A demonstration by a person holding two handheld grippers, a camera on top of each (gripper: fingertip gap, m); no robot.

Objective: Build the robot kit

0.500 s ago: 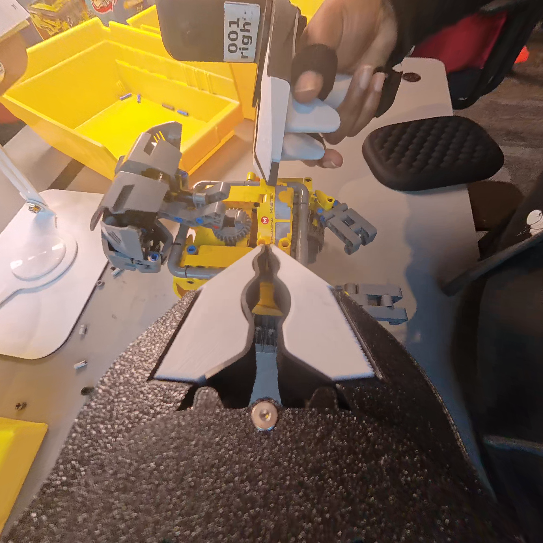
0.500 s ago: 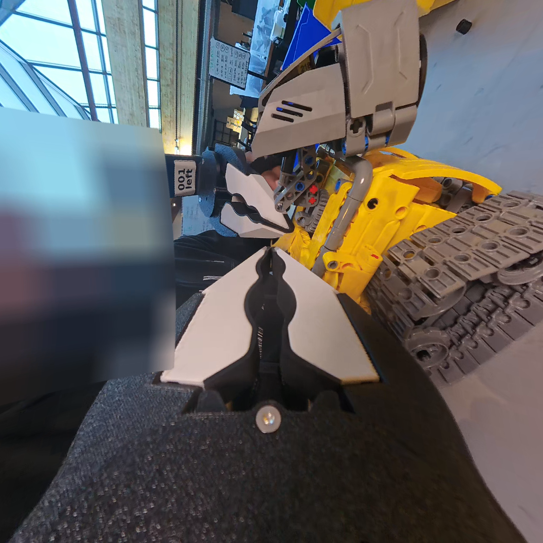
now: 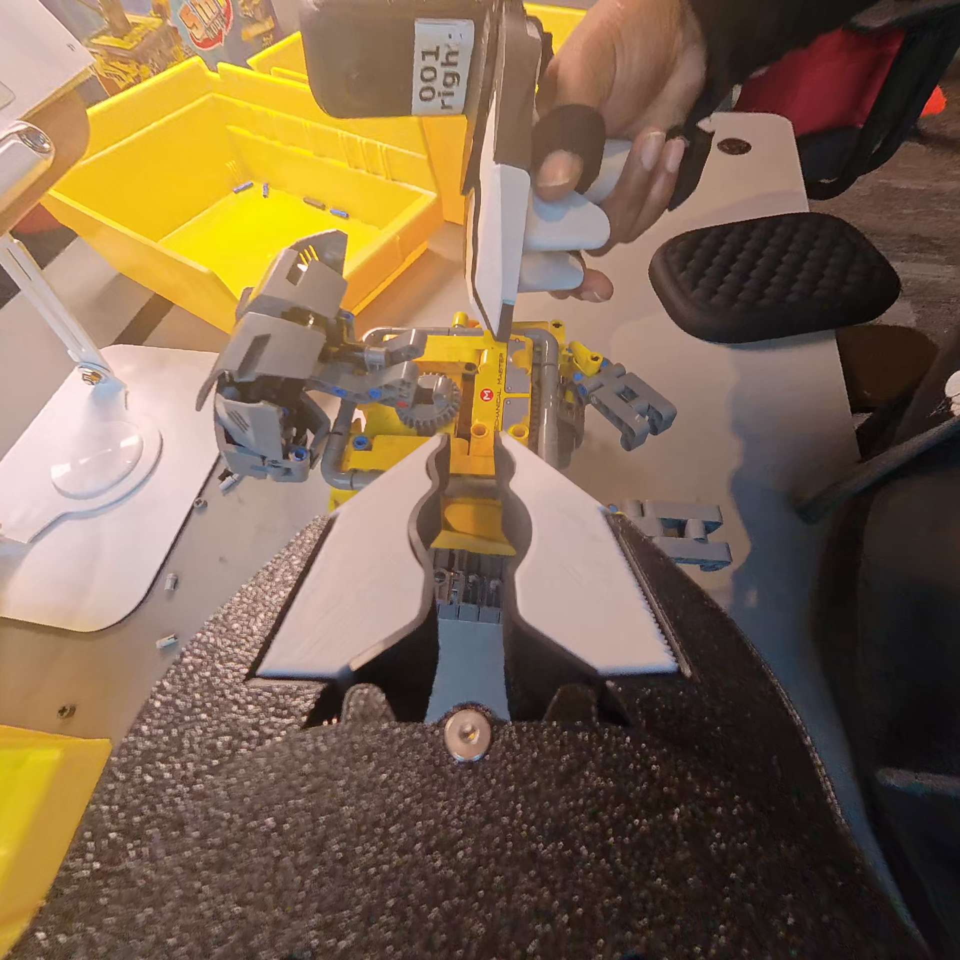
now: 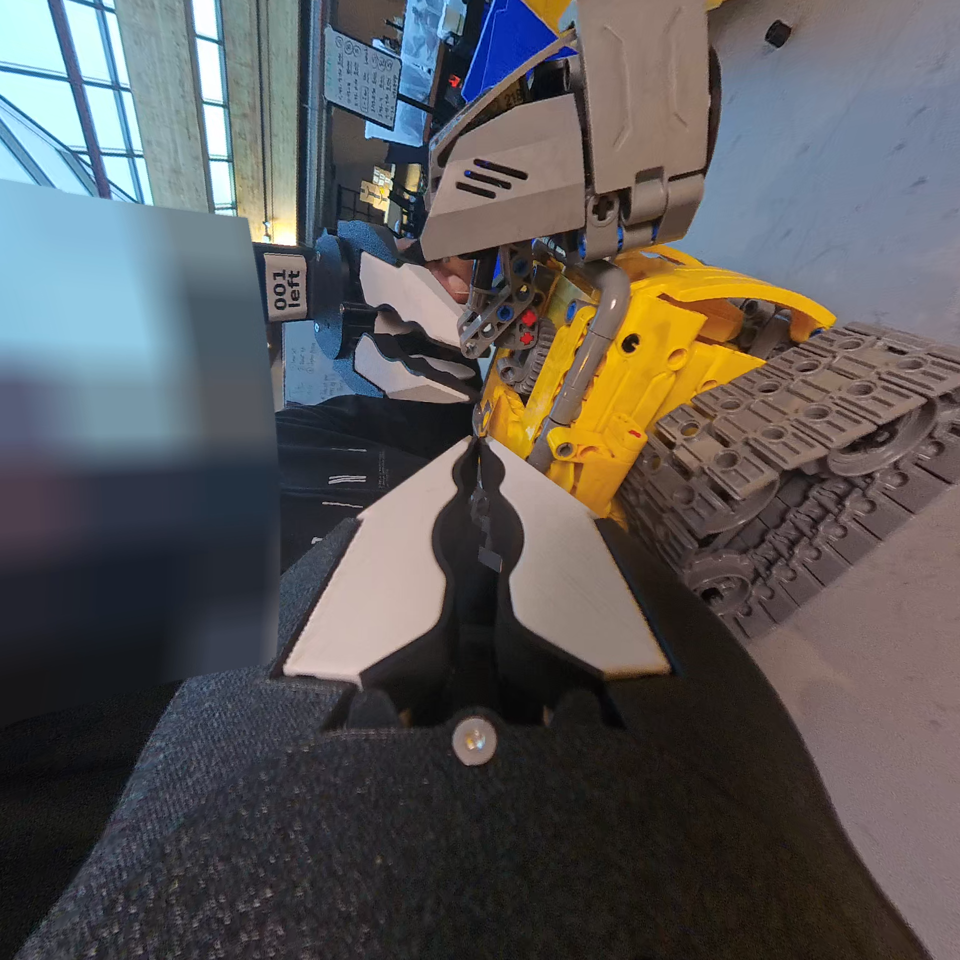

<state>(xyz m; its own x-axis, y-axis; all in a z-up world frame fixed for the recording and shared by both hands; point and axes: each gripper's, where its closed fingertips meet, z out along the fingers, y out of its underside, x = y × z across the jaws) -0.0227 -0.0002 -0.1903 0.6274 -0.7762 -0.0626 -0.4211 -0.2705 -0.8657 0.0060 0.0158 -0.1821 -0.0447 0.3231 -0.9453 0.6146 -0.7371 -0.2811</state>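
Observation:
A yellow and grey brick-built tracked robot model stands on the table. Its grey hinged head is at the left and a grey claw at the right. My left gripper is partly open, with its tips on either side of a yellow part at the model's near edge. My right gripper, held by a hand, comes down from above and its tip touches the top of the model. In the right wrist view the right gripper is shut beside the yellow body, the grey tracks show at the right, and the left gripper is beyond.
A yellow bin with a few small pins is behind the model. A loose grey brick piece lies right of my left gripper. A white stand base is at the left, a black padded rest at the right. Small pins lie scattered. There is about 4 centimetres between the tips of the two grippers. It is some 8 centimetres from my left tips to the loose grey brick piece.
My left gripper's fingers were closed together and have now opened a little around the yellow part. The right gripper stays shut at the top of the model.

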